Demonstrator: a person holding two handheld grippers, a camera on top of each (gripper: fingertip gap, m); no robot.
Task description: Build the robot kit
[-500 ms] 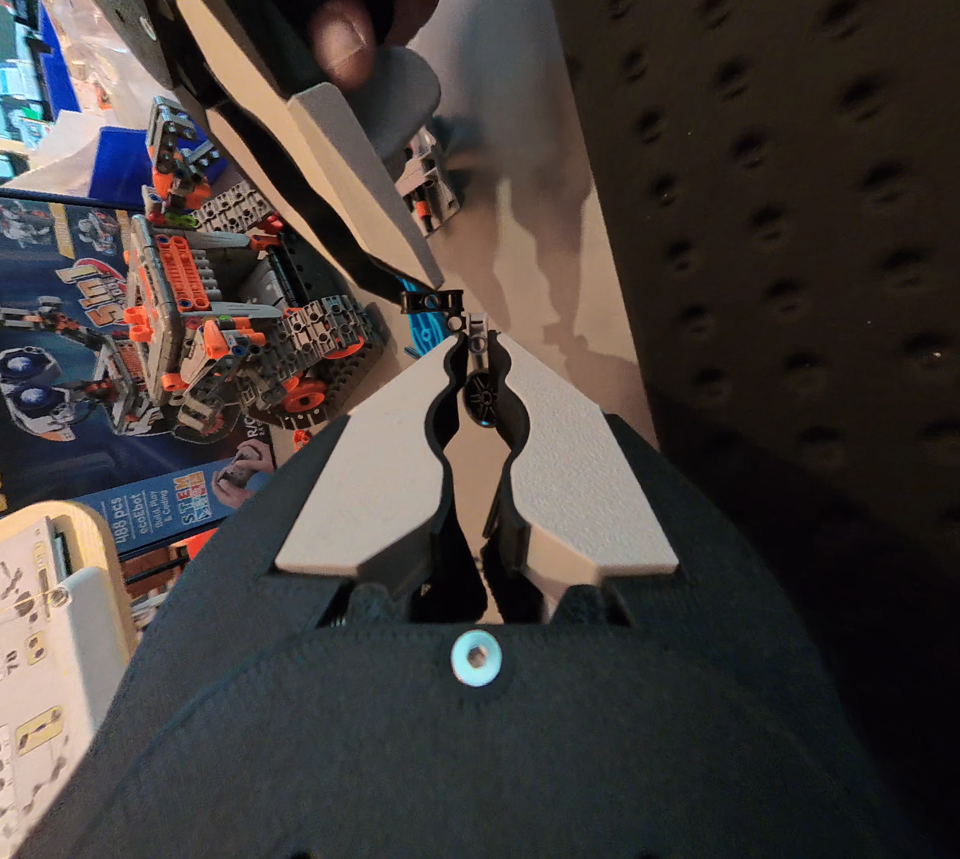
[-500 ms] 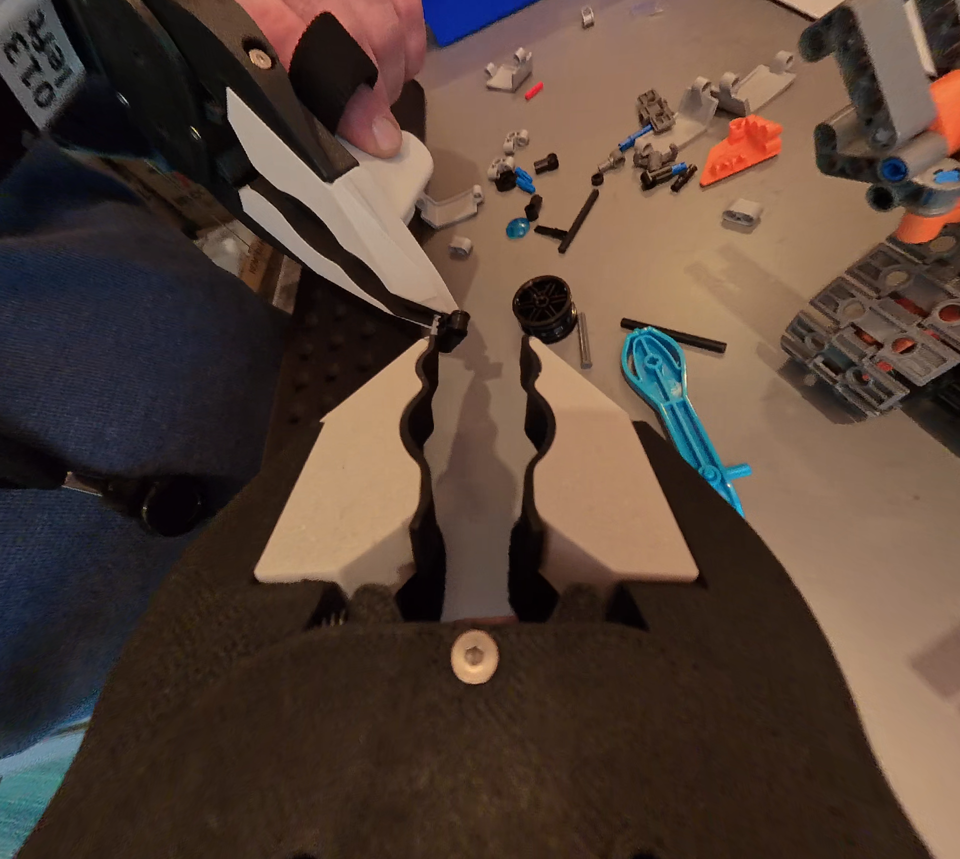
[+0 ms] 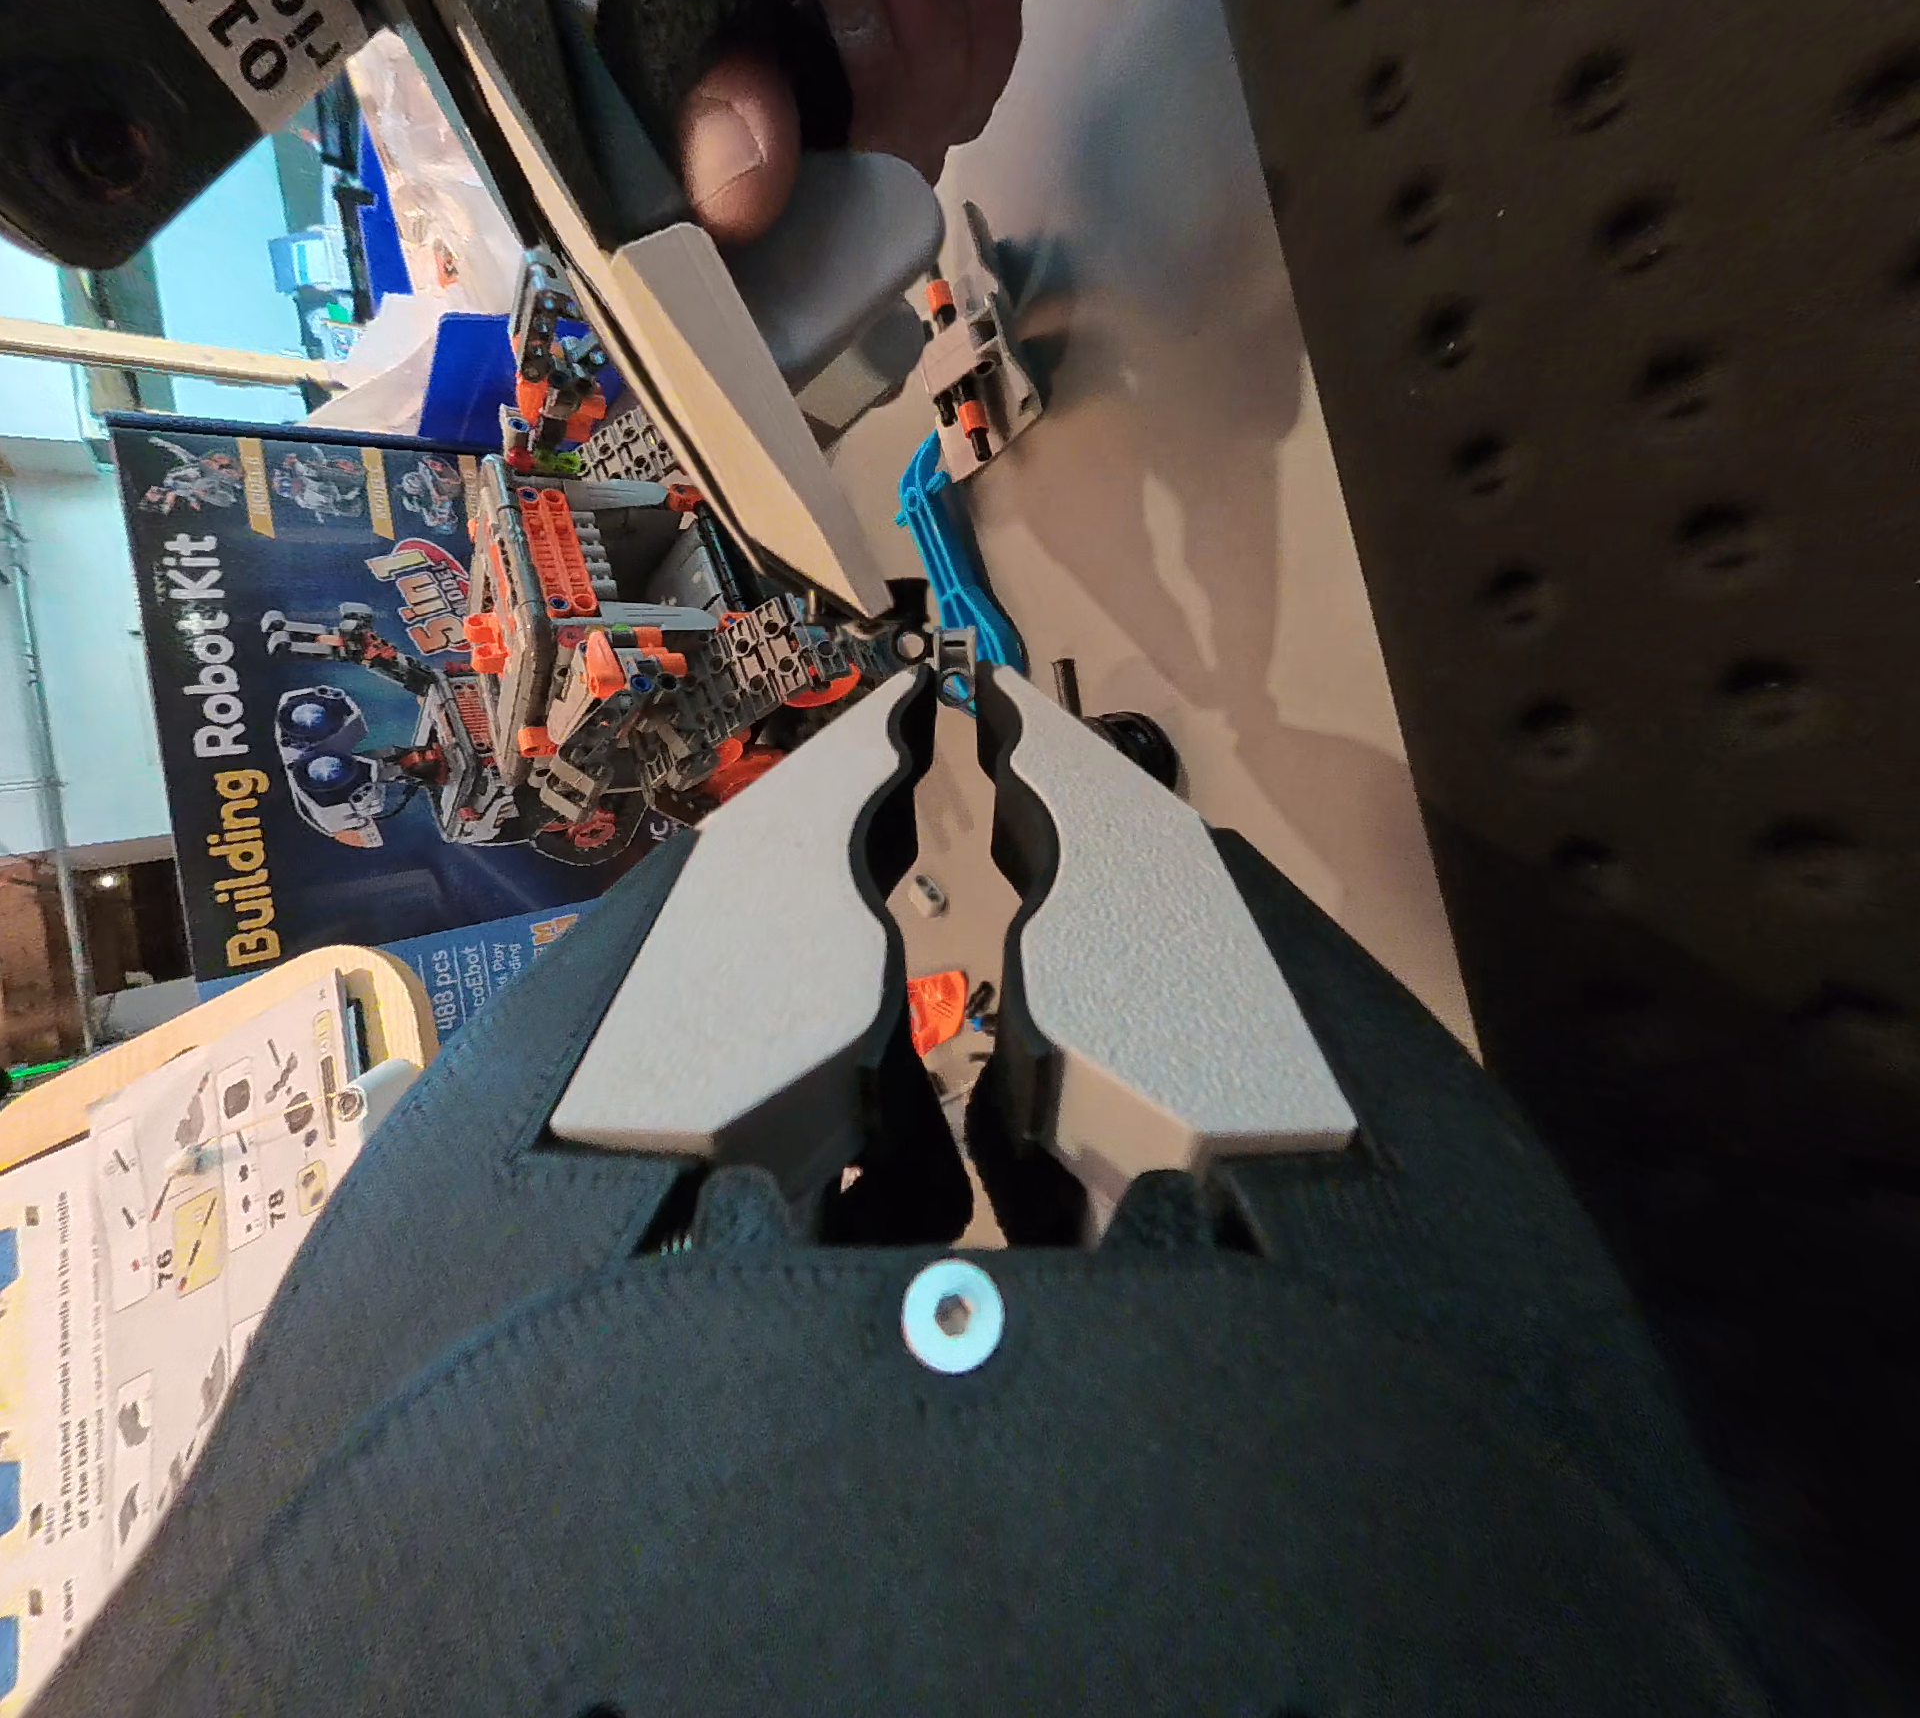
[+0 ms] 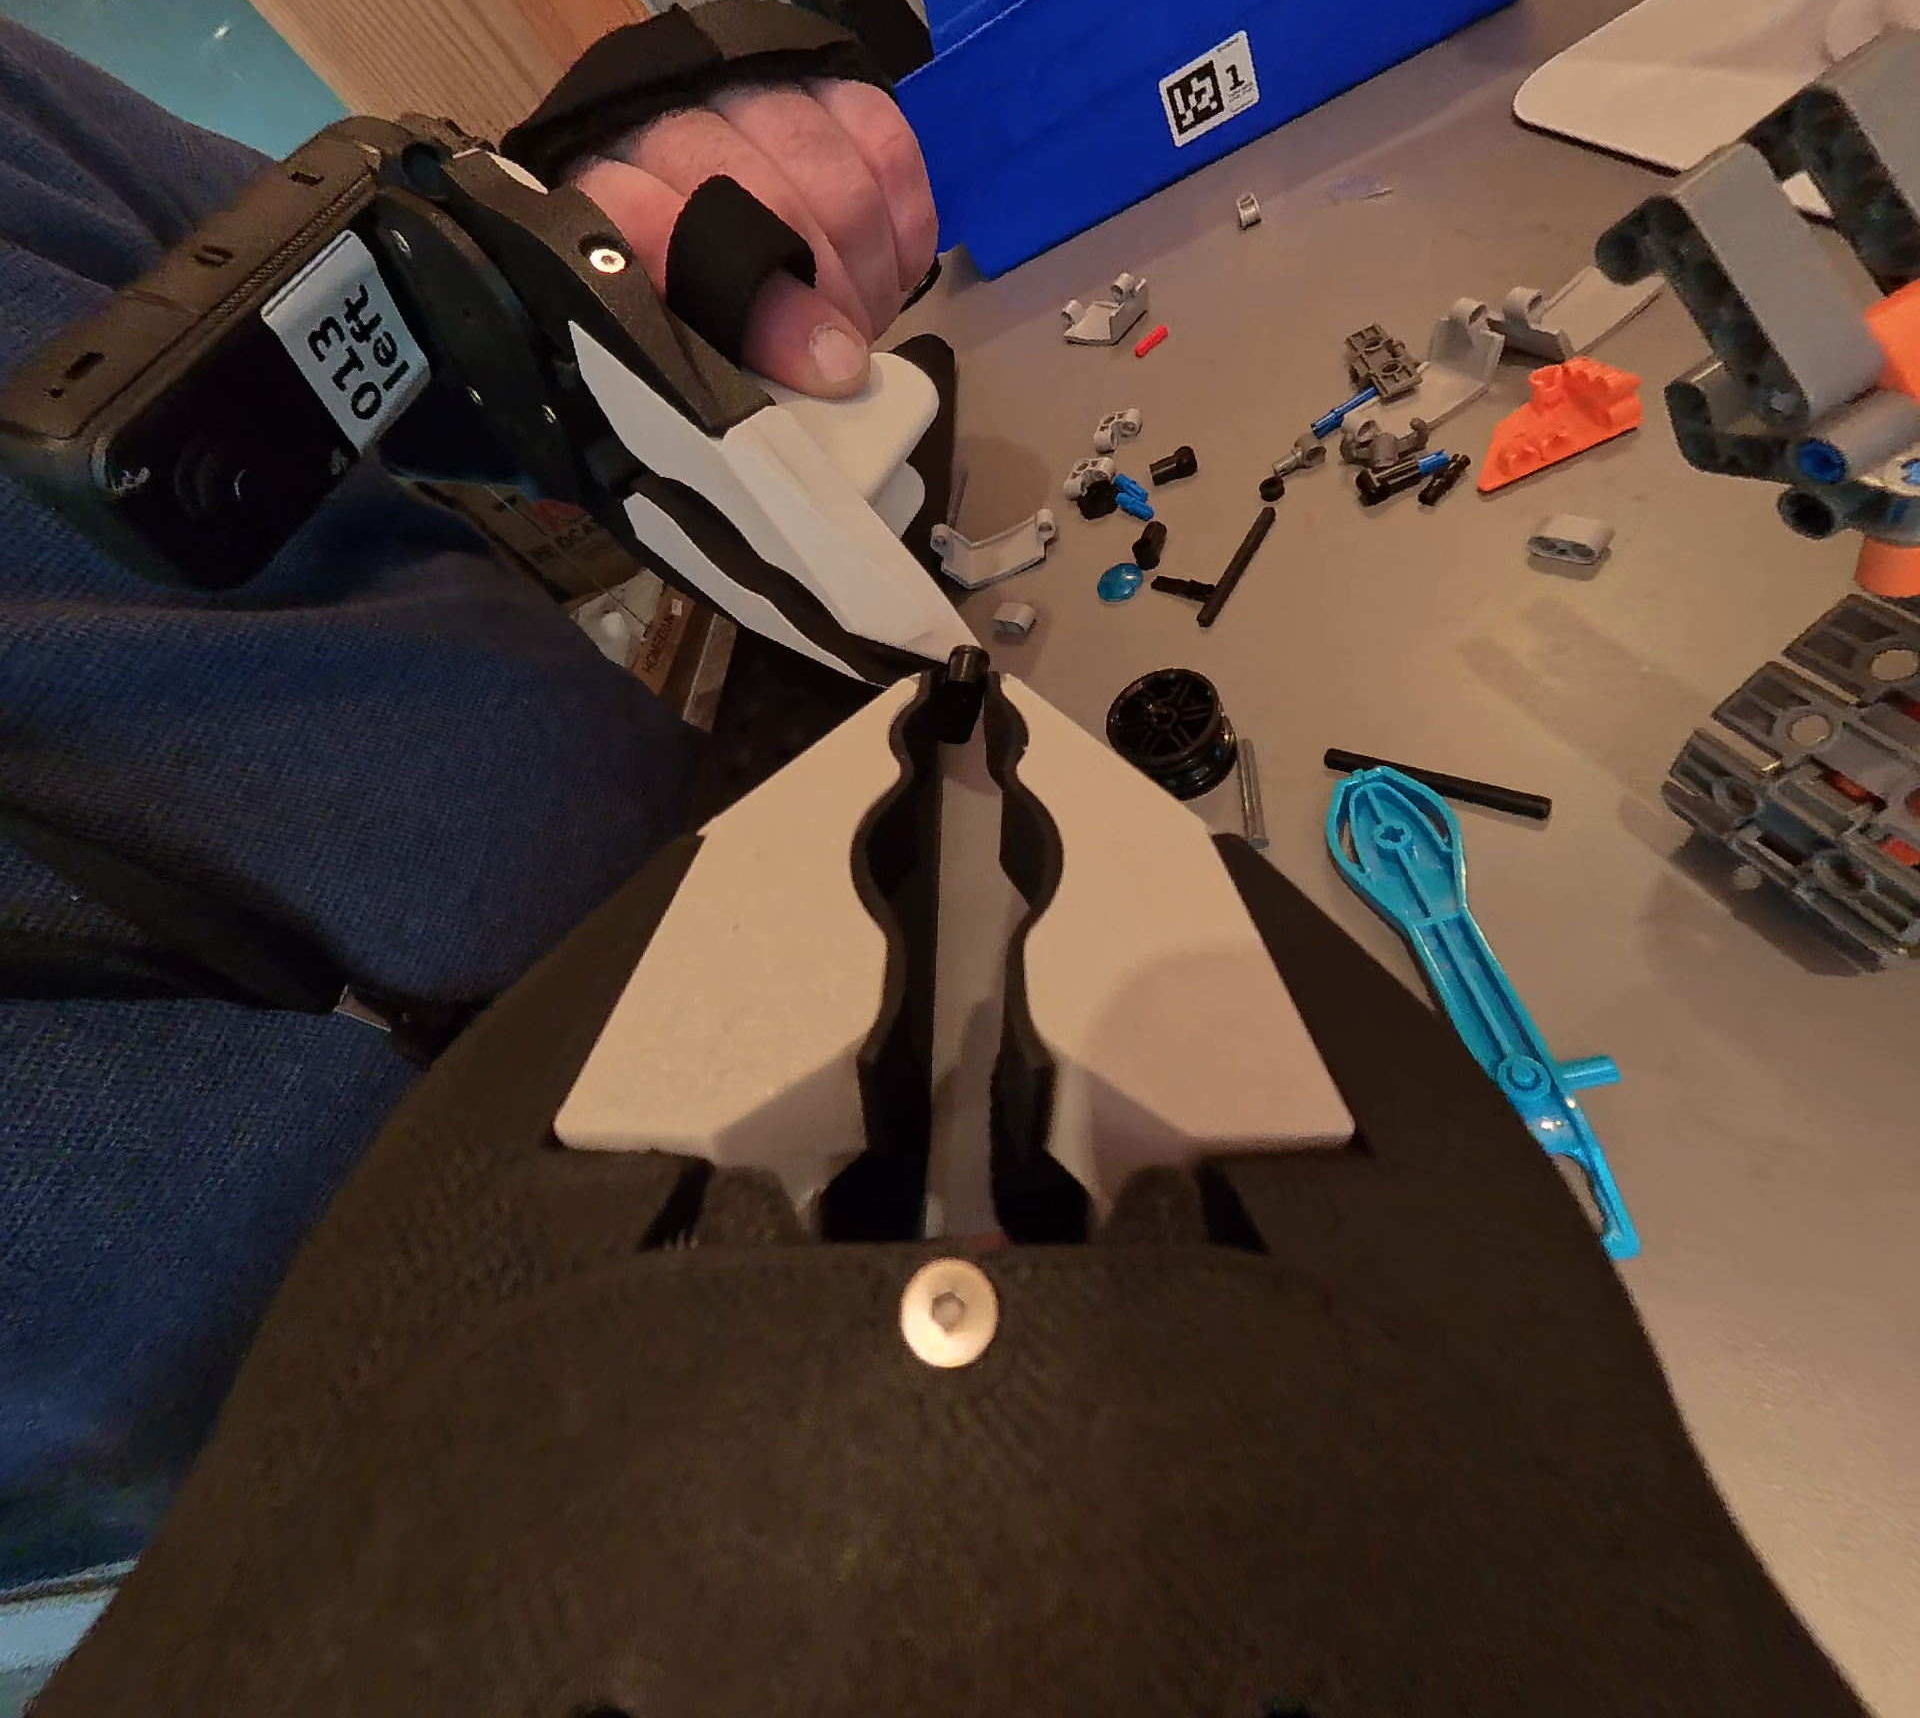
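Between the two tools, which meet tip to tip above the grey surface (image 4: 1351, 650), sits a very small assembly. From the right wrist view, the right tool (image 4: 961, 697) has its fingertips closed narrowly on a short black pin (image 4: 961, 694), whose long axis runs roughly along the fingers, its rounded end pointing away from the camera toward the left tool (image 4: 935, 645). From the left wrist view, the left tool (image 3: 951, 676) pinches a small grey connector (image 3: 953, 655) with a blue-lined hole; it stands roughly in line with the fingers and points forward at the right tool (image 3: 878, 603). Whether pin and connector are actually joined cannot be told; the tips hide the contact.

Each tool body carries a white label with printed characters, and a hand (image 4: 790, 214) in a black strap grips the left one. A blue bin (image 4: 1195, 6) bears a square coded sticker. A dark blue kit box (image 3: 312, 681) with printed lettering and pictures stands behind an orange-and-grey tracked model (image 3: 623, 629), beside an instruction sheet (image 3: 156, 1201) cut off at the frame edge.

On the surface near the right tool lie a black wheel (image 4: 1174, 728), a bright blue lever tool (image 4: 1455, 941), a black axle (image 4: 1439, 785), an orange wedge piece (image 4: 1558, 421) and scattered small grey, black and blue parts, too small to identify singly. A dark dimpled mat (image 3: 1610, 421) fills the left view's right side, blurred.
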